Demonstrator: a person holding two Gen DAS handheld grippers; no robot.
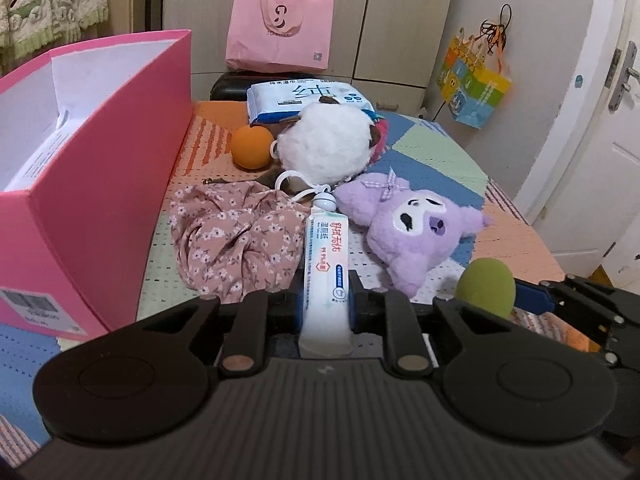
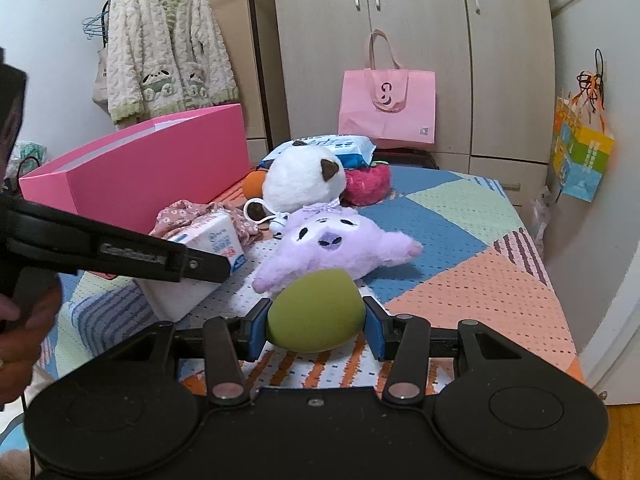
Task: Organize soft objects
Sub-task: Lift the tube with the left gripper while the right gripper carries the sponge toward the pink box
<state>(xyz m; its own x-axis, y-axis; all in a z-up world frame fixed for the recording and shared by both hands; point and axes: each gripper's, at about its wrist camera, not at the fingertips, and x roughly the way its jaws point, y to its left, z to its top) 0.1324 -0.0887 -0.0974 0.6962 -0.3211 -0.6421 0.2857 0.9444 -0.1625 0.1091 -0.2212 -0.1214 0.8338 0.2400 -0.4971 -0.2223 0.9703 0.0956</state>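
My left gripper [image 1: 325,304] has its fingers pinched all the way in on a slim white tissue pack [image 1: 325,264], which stands on edge between the pads and points away from me toward the pile. My right gripper [image 2: 316,320] is clamped on a green sponge egg [image 2: 316,310], fingers only part way in since the egg fills the gap between the blue pads.

Everything else sits on the bed with its patchwork cover [image 2: 460,280]. The purple plush [image 2: 332,244] lies face up just past the egg. Behind it are a white plush [image 2: 304,178] with brown ears, an orange ball [image 1: 252,148] and a blue pack of wet wipes [image 1: 308,98]. The floral cloth [image 1: 236,236] is bunched up right beside the tissue pack, on its left. The open pink box [image 1: 104,184] stands along the left side of the bed, beside the cloth. A pink tote bag [image 2: 386,106] leans on the wardrobe at the back.
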